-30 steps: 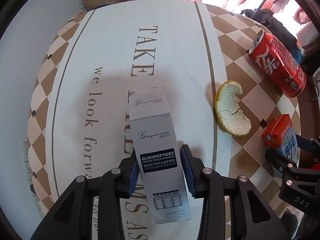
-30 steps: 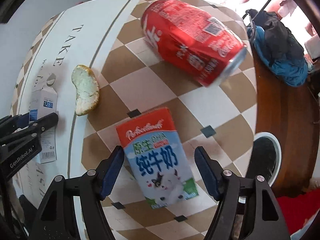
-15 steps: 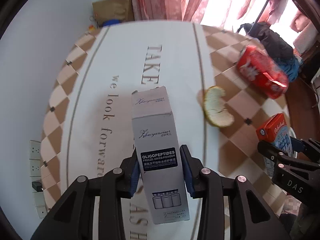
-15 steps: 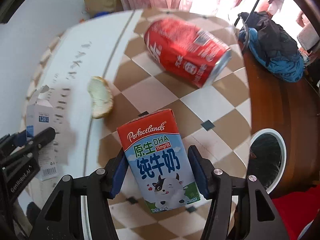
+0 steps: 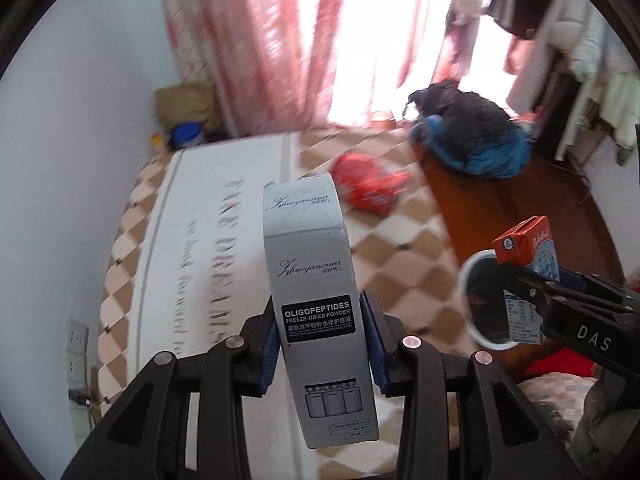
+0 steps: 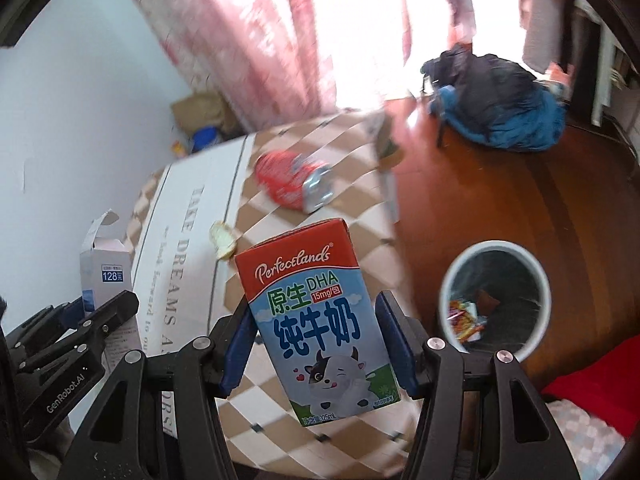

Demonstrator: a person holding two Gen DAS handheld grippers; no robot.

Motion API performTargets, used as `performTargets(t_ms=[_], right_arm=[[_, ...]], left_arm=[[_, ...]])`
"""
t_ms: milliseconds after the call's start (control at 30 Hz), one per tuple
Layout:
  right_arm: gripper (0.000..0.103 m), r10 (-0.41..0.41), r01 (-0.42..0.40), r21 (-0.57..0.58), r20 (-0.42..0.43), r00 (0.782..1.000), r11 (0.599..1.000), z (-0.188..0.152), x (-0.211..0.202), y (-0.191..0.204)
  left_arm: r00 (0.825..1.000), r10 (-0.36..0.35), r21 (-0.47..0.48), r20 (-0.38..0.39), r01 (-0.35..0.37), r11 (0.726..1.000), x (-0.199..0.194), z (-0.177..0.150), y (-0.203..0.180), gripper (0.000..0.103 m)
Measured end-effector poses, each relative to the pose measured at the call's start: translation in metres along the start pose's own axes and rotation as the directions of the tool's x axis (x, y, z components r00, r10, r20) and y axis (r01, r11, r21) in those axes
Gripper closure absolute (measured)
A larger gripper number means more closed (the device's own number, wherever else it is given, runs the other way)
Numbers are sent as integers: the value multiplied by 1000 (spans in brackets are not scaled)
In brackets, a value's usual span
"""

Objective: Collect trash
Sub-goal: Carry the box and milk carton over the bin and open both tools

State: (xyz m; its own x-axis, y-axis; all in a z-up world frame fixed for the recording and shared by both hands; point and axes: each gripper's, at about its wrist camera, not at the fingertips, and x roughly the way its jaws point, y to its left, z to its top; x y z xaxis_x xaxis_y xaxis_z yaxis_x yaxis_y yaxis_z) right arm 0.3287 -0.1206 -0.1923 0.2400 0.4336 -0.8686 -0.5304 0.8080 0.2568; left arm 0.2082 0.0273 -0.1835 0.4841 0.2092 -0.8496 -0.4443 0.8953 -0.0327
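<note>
Left wrist view: left claw (image 5: pixel 320 344) clamped on a grey powder box (image 5: pixel 316 304), held clear above the bench (image 5: pixel 192 264). Right wrist view: right claw (image 6: pixel 320 344) clamped on a milk carton (image 6: pixel 316 320), raised over the bench's right edge. Red can (image 6: pixel 292 186) lies on its side near the far edge; orange peel (image 6: pixel 224 240) near the middle. White bin (image 6: pixel 494 300) on the floor, right of the bench, wrappers inside.

Left gripper (image 5: pixel 322 346): blue pads clamped on both sides of grey box (image 5: pixel 316 312), held up above table (image 5: pixel 248 216). Right gripper (image 6: pixel 318 346): pads clamped on milk carton (image 6: pixel 316 324), raised above table edge.
</note>
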Motion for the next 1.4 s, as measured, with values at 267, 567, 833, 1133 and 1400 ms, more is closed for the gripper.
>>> performTargets(t_ms=[267, 567, 833, 1133, 1400], right_arm=[[42, -66, 55, 141, 75, 995, 988, -3, -67, -117], [42, -147, 159, 352, -59, 987, 923, -28, -23, -278], [42, -104, 177, 439, -186, 977, 881, -50, 58, -361], [38, -26, 157, 484, -265, 964, 861, -53, 138, -388], [0, -13, 156, 481, -287, 958, 862, -65, 149, -389]], left_arm=[[990, -139, 143, 19, 134, 981, -7, 22, -116, 70], [947, -252, 211, -199, 292, 933, 98, 33, -245, 69], [847, -277, 145, -455, 377, 915, 223, 33, -306, 68], [812, -229, 99, -536, 331, 938, 285, 33, -323, 10], [897, -99, 171, -431, 188, 967, 260, 23, -299, 10]])
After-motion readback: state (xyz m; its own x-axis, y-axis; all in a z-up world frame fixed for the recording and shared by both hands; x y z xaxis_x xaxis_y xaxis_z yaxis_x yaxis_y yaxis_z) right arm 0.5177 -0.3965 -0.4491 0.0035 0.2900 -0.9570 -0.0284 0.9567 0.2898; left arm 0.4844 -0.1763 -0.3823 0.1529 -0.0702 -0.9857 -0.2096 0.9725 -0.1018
